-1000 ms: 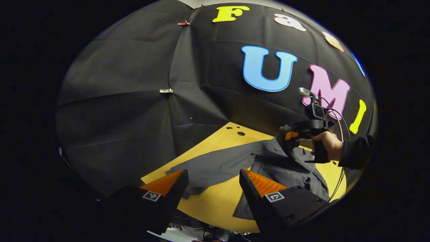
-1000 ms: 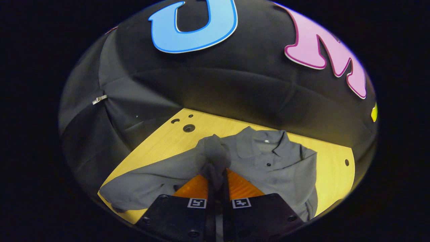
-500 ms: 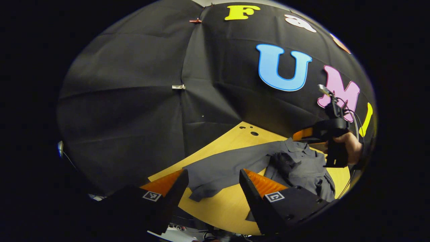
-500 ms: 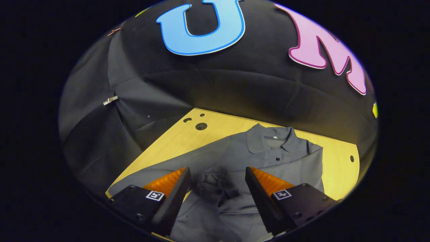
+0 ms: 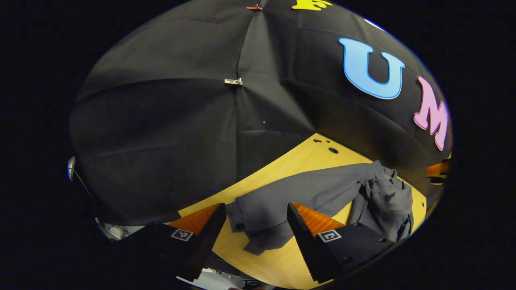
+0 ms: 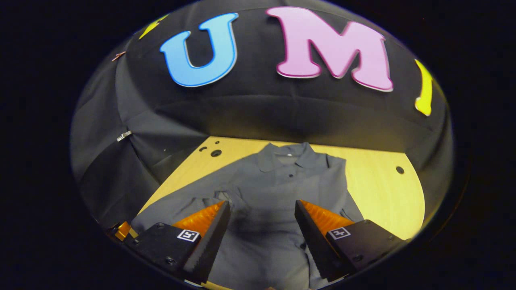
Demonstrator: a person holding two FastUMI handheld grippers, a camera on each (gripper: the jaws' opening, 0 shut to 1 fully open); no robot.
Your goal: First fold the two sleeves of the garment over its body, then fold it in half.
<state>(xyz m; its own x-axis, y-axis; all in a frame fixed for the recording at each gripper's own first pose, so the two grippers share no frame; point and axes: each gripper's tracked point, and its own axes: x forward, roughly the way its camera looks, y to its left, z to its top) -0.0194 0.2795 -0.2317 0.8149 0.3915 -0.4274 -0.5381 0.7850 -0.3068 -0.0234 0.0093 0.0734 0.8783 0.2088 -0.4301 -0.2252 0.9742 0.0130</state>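
The right gripper [image 6: 262, 237], clamped on a sleeve a second ago, is now hovering wide apart and empty over the shirt [image 6: 282, 189], with that sleeve dropped across the body. The left gripper [image 5: 252, 237], also wide and empty, is closing in on the other sleeve [image 5: 294, 193], lying outstretched on the table [image 5: 282, 266] and seemingly next to fold.

A grey collared shirt [image 6: 282, 189] is being carried by a pale wooden counter [image 6: 383, 189]. In the right gripper view the shirt is being seen spread flat, its collar toward the counter's far edge and one long sleeve [image 5: 290, 193] being stretched away from the body toward the counter's left side. Small round holes [image 6: 215, 152] are being shown in the counter beyond that sleeve, with another hole [image 6: 399, 170] on bare wood right of the shirt.
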